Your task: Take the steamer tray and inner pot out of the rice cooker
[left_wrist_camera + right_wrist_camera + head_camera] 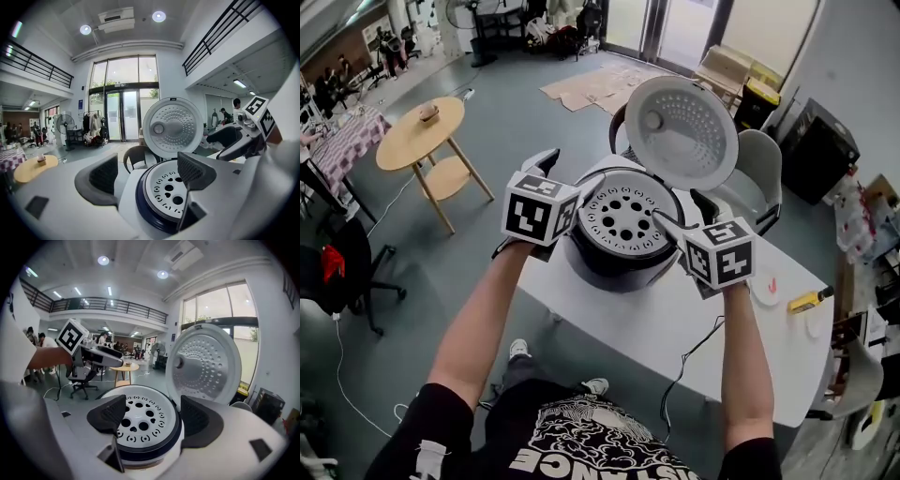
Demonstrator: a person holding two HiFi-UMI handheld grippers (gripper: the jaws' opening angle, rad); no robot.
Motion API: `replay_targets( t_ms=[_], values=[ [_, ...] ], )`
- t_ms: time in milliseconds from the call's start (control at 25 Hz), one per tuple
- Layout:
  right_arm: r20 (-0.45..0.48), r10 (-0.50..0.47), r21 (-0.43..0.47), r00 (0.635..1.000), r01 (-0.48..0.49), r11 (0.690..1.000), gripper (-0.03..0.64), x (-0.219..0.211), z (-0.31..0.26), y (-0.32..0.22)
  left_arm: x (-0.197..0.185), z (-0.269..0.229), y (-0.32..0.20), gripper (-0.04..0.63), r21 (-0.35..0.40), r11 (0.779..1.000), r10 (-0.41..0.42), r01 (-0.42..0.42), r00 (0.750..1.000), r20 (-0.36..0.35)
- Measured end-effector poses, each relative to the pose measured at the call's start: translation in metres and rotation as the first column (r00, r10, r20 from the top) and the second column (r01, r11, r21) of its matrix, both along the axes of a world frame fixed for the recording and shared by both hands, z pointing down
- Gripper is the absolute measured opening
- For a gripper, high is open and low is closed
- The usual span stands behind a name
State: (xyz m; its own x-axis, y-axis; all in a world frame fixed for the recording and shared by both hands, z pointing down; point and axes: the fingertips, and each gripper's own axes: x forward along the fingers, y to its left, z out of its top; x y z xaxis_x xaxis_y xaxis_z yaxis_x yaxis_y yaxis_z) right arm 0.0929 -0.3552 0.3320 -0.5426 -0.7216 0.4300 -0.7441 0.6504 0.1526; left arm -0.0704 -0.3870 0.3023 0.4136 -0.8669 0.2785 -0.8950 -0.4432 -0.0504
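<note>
Head view, nearest first: both forearms reached out over the white table (675, 328) toward the rice cooker (609, 267), which stood near the table's front edge. The left gripper (572, 173) hung at the cooker's left rim and the right gripper (682, 214) at its right rim. In each gripper's own view the jaws stood wide apart, pinching nothing, with the cooker's rim showing between them.

Between the two grippers, the steamer tray (623, 217) sat flat in the cooker's mouth, its holes facing up. It looked untouched, with no pad pressing on it. The inner pot was presumably beneath it, and no view showed it clearly.

Behind the tray, the lid (680, 117) stood fully raised, so the opening step looked done. Both removals seemed left to do: the tray first, then the pot.

Farther off were a grey chair (759, 178), a round wooden table (422, 131) and flattened cardboard (591, 84) on the floor
</note>
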Motion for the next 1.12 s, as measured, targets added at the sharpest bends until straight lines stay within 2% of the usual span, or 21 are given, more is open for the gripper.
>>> replay_targets(
  t_ms=[80, 240, 480, 640, 840, 1120],
  values=[
    [-0.059, -0.079, -0.018, 0.995, 0.078, 0.997, 0.400, -0.010, 0.009, -0.001, -0.002, 0.004, 0.001, 0.385, -0.006, 1.000, -0.011, 0.011, 1.000, 0.003],
    [-0.174, -0.223, -0.076, 0.959, 0.213, 0.974, 0.407, -0.037, 0.023, -0.004, -0.012, 0.015, 0.001, 0.385, -0.024, 1.000, -0.019, 0.020, 1.000, 0.013],
    [-0.276, -0.374, -0.222, 0.886, 0.320, 0.921, 0.407, -0.064, 0.051, -0.010, -0.017, 0.026, -0.009, 0.385, -0.037, 0.999, 0.005, -0.004, 1.000, 0.015],
    [-0.348, -0.451, -0.330, 0.822, 0.343, 0.879, 0.405, -0.074, 0.075, -0.017, -0.017, 0.030, -0.021, 0.385, -0.032, 0.999, 0.037, -0.037, 0.999, -0.006],
    [-0.393, -0.528, -0.462, 0.752, 0.335, 0.821, 0.393, -0.076, 0.103, -0.024, -0.022, 0.036, -0.035, 0.385, -0.047, 0.997, 0.068, -0.069, 0.997, -0.021],
    [-0.420, -0.567, -0.563, 0.708, 0.287, 0.775, 0.377, -0.085, 0.131, -0.041, -0.030, 0.043, -0.056, 0.385, -0.048, 0.993, 0.109, -0.110, 0.994, -0.025]
  ],
)
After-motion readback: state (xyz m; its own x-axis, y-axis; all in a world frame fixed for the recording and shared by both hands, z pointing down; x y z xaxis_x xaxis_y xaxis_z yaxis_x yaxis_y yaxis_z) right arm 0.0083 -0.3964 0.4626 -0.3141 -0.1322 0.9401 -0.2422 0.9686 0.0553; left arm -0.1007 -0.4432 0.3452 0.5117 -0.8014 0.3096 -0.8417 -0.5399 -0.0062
